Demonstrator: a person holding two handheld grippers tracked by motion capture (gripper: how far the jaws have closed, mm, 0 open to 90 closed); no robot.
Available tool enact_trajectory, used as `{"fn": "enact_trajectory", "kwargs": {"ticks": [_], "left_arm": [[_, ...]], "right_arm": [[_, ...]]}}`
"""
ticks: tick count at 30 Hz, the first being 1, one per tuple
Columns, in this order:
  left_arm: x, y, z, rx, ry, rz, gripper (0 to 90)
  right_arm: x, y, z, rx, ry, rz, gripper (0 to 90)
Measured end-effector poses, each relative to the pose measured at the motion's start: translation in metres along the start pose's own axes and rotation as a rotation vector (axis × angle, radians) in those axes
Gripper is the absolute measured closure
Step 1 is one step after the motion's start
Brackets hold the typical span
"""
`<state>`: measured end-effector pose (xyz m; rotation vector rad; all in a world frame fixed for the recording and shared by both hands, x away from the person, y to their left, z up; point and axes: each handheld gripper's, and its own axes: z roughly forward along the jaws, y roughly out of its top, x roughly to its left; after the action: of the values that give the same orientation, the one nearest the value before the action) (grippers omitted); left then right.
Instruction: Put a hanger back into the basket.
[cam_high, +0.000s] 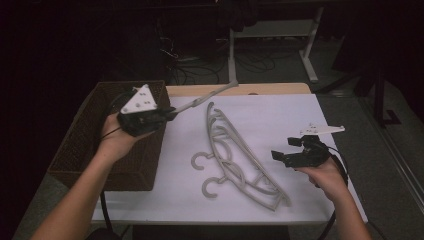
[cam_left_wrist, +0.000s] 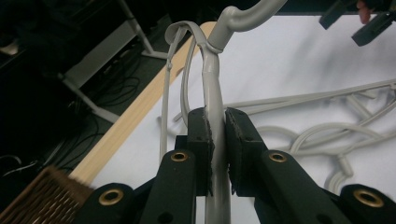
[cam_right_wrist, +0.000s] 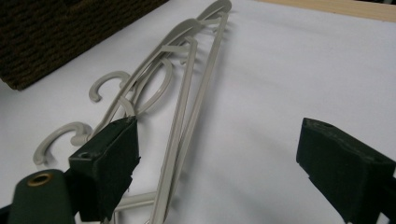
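My left gripper (cam_high: 167, 114) is raised beside the basket and shut on a grey plastic hanger (cam_high: 200, 101), which sticks out toward the far table edge. In the left gripper view the pads (cam_left_wrist: 204, 133) pinch the hanger's bar (cam_left_wrist: 212, 88) just below its hook. Two more grey hangers (cam_high: 235, 150) lie stacked on the white table top, hooks pointing left. My right gripper (cam_high: 282, 152) hovers to the right of them, open. In the right gripper view its jaws stand wide apart with nothing between them, over the lying hangers (cam_right_wrist: 187, 93).
A dark woven basket (cam_high: 100, 150) stands at the table's left side. The white sheet (cam_high: 280, 115) covers the table, with a wooden edge (cam_high: 270, 89) at the back. Desk legs and cables are on the floor beyond.
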<state>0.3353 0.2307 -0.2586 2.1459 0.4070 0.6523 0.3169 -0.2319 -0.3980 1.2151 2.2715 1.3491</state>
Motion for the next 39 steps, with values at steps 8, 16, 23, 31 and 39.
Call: {"fn": "enact_trajectory", "kwargs": {"ticks": [8,16,23,31,39], "left_arm": [[0.031,-0.040,-0.042,0.024,0.076,-0.070,81.1],[0.052,-0.085,-0.073,0.026,0.147,-0.147,81.1],[0.061,-0.108,-0.099,0.024,0.205,-0.192,81.0],[0.065,-0.129,-0.100,0.071,0.215,-0.225,81.1],[0.073,-0.146,-0.077,0.132,0.185,-0.256,81.0]], "right_arm": [[0.004,-0.001,0.007,0.031,-0.023,-0.028,11.1],[0.005,-0.002,0.012,0.055,-0.049,-0.059,10.1],[0.004,-0.002,0.013,0.058,-0.057,-0.054,10.1],[0.004,-0.002,0.015,0.065,-0.059,-0.062,10.0],[0.004,-0.002,0.016,0.068,-0.058,-0.062,10.0]]}}
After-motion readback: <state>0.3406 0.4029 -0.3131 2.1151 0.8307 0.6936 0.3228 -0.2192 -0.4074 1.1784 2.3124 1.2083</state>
